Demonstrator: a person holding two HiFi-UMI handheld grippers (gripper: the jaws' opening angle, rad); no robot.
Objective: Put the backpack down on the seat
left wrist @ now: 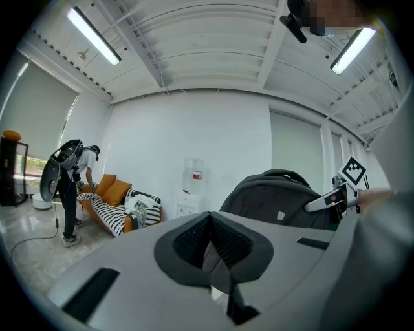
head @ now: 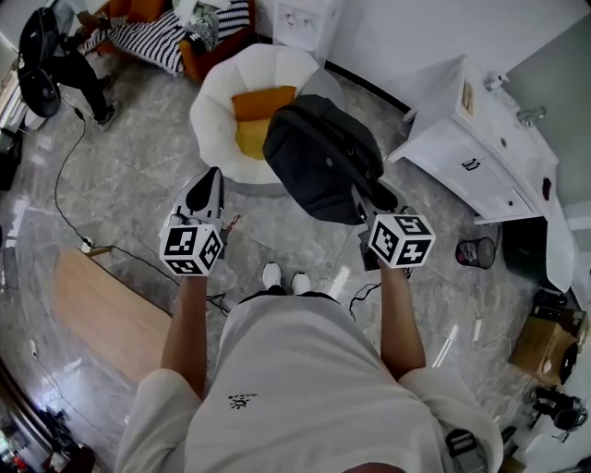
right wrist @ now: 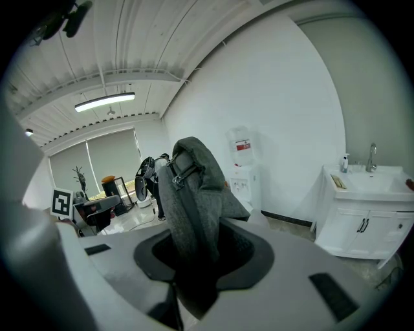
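Observation:
A dark grey backpack (head: 319, 166) hangs in the air from my right gripper (head: 367, 211), which is shut on a fold of its fabric (right wrist: 191, 194). In the head view the bag overlaps the right front edge of the seat, a round white petal-shaped chair (head: 217, 102) with an orange cushion (head: 259, 106). My left gripper (head: 207, 192) is held out to the left of the bag, apart from it, jaws together and empty. In the left gripper view the backpack (left wrist: 278, 200) shows to the right, beyond the shut left gripper (left wrist: 210, 249).
A white sink cabinet (head: 489, 157) stands close on the right, with a small bin (head: 476, 251) in front. A water dispenser (head: 300, 23) and a striped sofa (head: 175, 37) line the back wall. A person (head: 65, 55) stands far left. A wooden board (head: 102, 309) and a cable (head: 65, 175) lie on the floor.

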